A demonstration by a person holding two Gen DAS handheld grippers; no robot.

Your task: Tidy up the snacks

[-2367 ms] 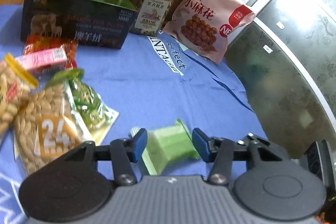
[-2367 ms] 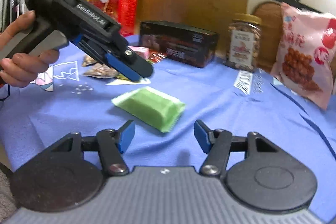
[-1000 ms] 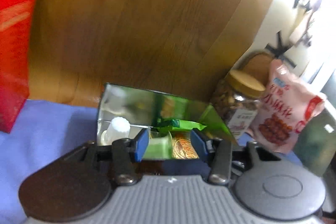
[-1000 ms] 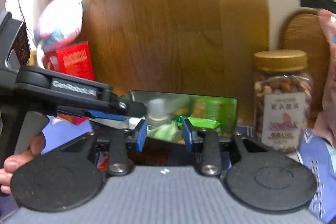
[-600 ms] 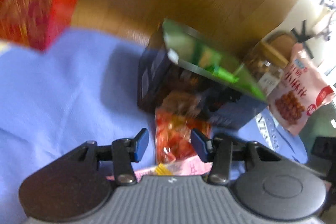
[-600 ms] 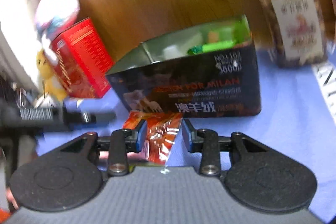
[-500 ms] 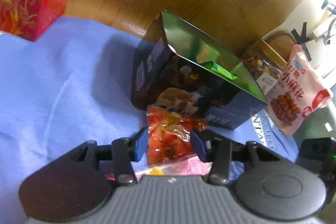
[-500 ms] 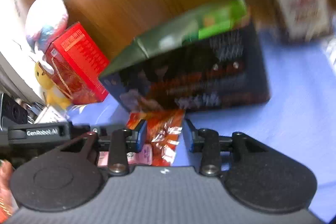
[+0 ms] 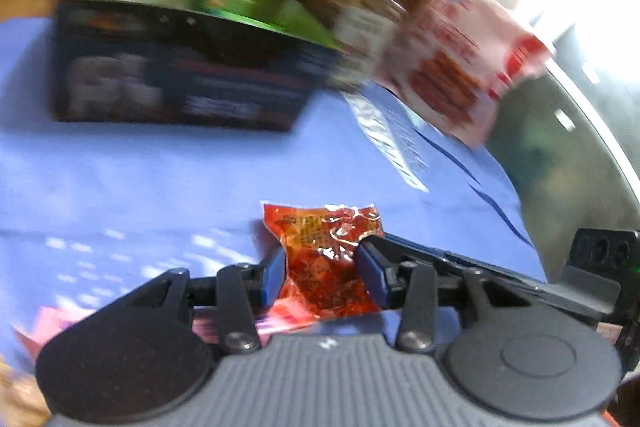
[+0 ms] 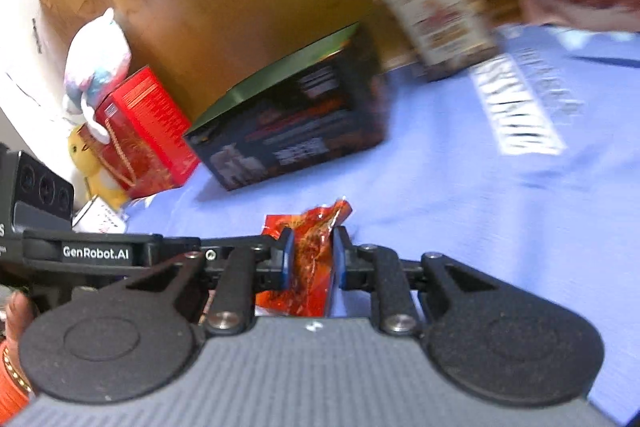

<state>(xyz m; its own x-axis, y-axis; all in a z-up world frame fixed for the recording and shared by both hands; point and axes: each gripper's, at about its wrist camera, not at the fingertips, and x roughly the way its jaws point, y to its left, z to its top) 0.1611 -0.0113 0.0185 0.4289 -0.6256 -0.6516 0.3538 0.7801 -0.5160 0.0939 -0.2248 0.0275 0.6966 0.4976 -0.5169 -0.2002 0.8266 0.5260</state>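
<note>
A crinkled red snack packet [image 9: 324, 259] lies on the blue cloth in front of the dark open box [image 9: 176, 67]. My left gripper [image 9: 324, 273] is closing on it, and both blue pads touch its pinched sides. In the right wrist view the same red snack packet [image 10: 314, 259] stands crumpled between the pads of my right gripper [image 10: 313, 255], which is closing tight on it. The left gripper's black body [image 10: 96, 251] comes in from the left. The dark open box [image 10: 296, 131] stands behind; its inside is hidden and blurred.
A nut jar [image 10: 432, 7] and a pink snack bag [image 9: 452, 59] stand right of the box. A red carton [image 10: 140, 131] and a plush toy [image 10: 96, 67] sit at the left. More packets [image 9: 52, 319] lie near my left gripper. A glass tabletop edge [image 9: 580, 155] shows at the right.
Both grippers came away from the open box and dropped to the cloth. The red packet now sits deep between both pairs of fingers, and the right jaws have narrowed sharply on it.
</note>
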